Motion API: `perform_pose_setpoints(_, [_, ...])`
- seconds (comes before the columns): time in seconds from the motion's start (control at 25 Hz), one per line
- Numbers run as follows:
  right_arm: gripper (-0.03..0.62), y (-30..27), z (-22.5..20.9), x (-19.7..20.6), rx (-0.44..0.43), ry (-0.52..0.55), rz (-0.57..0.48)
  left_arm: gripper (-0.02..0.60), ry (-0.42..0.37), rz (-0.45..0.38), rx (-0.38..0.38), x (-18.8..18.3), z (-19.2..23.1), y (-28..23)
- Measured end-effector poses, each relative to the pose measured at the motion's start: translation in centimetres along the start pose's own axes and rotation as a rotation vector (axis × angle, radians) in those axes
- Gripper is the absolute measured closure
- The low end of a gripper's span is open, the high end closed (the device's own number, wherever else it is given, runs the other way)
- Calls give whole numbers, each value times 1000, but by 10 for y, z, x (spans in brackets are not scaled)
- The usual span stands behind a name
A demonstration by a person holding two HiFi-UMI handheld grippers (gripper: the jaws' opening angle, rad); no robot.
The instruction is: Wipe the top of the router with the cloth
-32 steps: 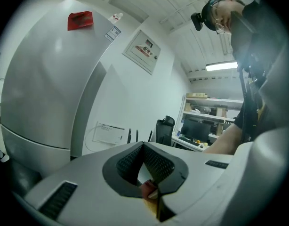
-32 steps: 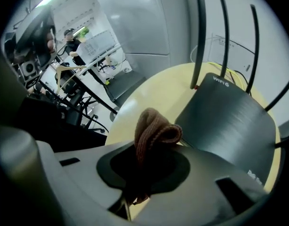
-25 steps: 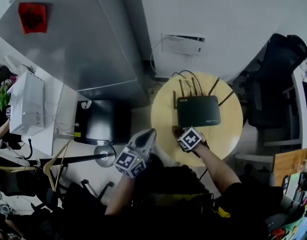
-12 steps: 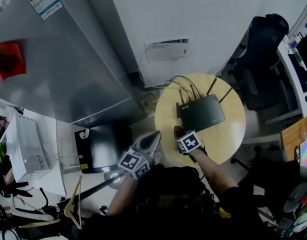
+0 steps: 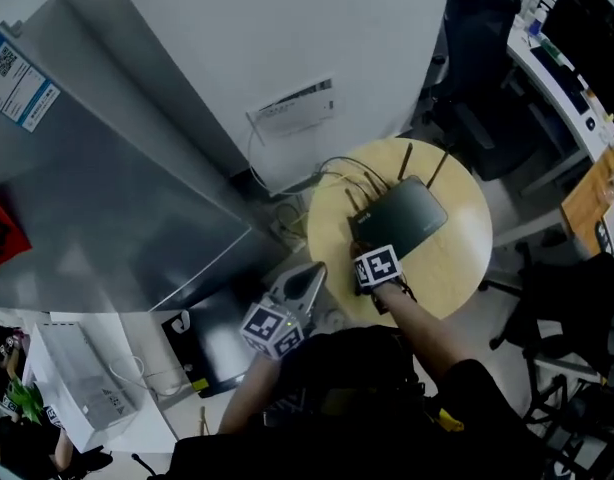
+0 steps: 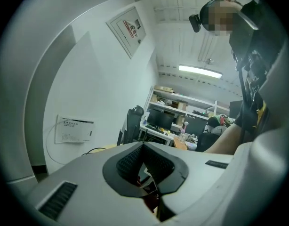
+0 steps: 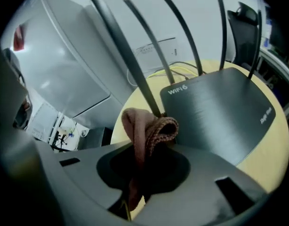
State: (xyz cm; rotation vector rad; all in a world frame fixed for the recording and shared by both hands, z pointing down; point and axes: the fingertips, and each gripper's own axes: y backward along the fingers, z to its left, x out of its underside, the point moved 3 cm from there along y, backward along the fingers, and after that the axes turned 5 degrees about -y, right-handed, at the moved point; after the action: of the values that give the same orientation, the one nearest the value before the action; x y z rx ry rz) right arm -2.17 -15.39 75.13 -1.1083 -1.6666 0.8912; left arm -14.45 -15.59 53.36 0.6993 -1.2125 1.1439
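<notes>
right gripper [image 7: 140, 182] fingers pinching cloth [image 7: 147, 128] at router [image 7: 224, 107] corner. drag flat across top, dodge antennas [image 7: 135, 69]. left gripper [image 6: 147, 173] fingers pressed together, nothing held.

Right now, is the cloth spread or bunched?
Bunched up: the cloth is a folded wad in the right gripper, beside the router.

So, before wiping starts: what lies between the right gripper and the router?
Only the cloth: the right gripper pinches it, and its bunched end sits at the router's near corner, beside an antenna. The right gripper view shows this.
</notes>
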Motion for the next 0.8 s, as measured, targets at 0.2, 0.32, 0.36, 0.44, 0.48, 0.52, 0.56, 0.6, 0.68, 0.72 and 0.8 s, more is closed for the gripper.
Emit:
perform_pose_setpoints(0.2, [533, -7, -9, -1, 41, -208, -43, 584, 6, 2, 32, 1, 14, 3])
perform_pose_setpoints(0.32, [534, -6, -14, 2, 24, -373, -80, 584, 19, -2, 41, 0, 22, 6])
perform_pose_setpoints(0.36, [533, -5, -15, 3, 25, -411, -89, 584, 22, -4, 48, 0, 23, 5])
perform_pose_setpoints(0.44, [533, -1, -16, 7, 21, -472, -101, 584, 25, -7, 67, 0, 21, 2])
perform_pose_setpoints(0.48, [533, 0, -17, 9, 15, -503, -105, 584, 26, -7, 79, 0, 20, 1])
perform_pose_setpoints(0.52, [533, 1, -18, 12, 12, -532, -109, 584, 25, -8, 89, -1, 18, -1])
perform_pose_setpoints(0.56, [533, 3, -19, 14, 13, -554, -111, 584, 22, -11, 98, -1, 17, -1])
perform_pose_setpoints(0.6, [533, 4, -20, 16, 18, -563, -113, 584, 15, -17, 104, -3, 15, -1])
perform_pose_setpoints(0.68, [534, 6, -21, 19, 42, -536, -112, 584, -10, -44, 111, -8, 10, 1])
perform_pose_setpoints(0.72, [534, 7, -21, 21, 57, -506, -107, 584, -22, -56, 116, -12, 8, 2])
perform_pose_setpoints(0.8, [534, 7, -21, 27, 72, -459, -87, 584, -32, -67, 125, -16, 4, 2])
